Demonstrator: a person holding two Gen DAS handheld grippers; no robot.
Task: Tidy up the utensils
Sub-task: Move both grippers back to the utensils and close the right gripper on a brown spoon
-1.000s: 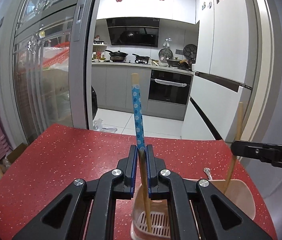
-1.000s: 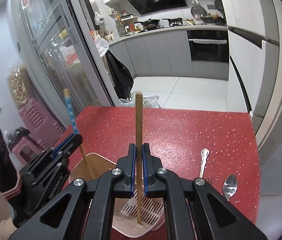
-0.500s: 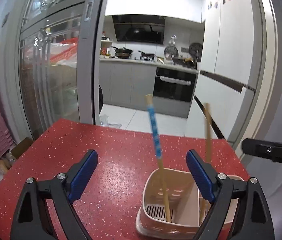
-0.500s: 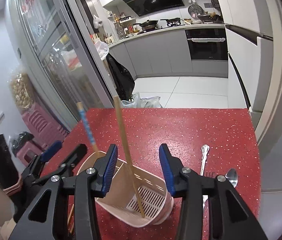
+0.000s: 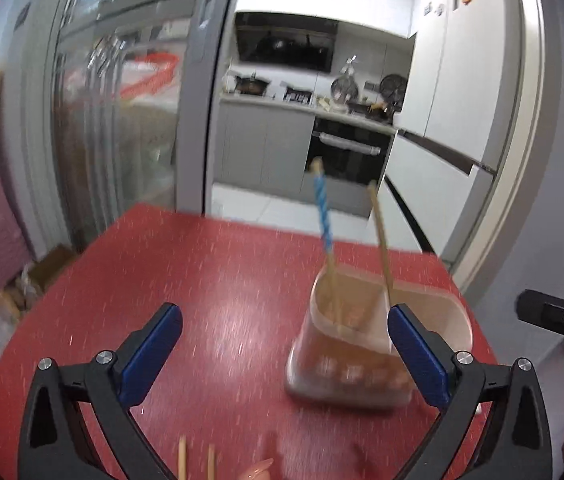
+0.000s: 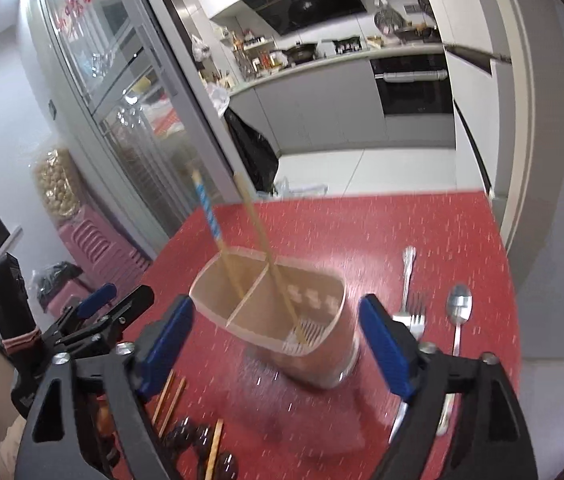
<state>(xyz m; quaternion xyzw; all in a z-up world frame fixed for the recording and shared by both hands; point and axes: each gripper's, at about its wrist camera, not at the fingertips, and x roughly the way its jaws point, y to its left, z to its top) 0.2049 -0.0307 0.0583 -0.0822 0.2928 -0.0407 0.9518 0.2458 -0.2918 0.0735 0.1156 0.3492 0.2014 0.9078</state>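
Red speckled table [image 5: 210, 280] carried the two-compartment utensil caddy [image 6: 282, 320]. I had both grippers empty: left gripper [image 5: 283, 354] spread wide, right gripper [image 6: 276, 342] still opening. Blue-patterned chopstick [image 6: 206, 210] and plain chopstick [image 6: 256, 224], clamped a second earlier, leaned in separate compartments. Fork [image 6: 409, 288], spoon [image 6: 458, 308] waited beside.

- Your left gripper [image 5: 283, 354] stands wide open, nothing between its blue pads.
- Your right gripper [image 6: 276, 344] is opening, angled downward, gripping nothing.
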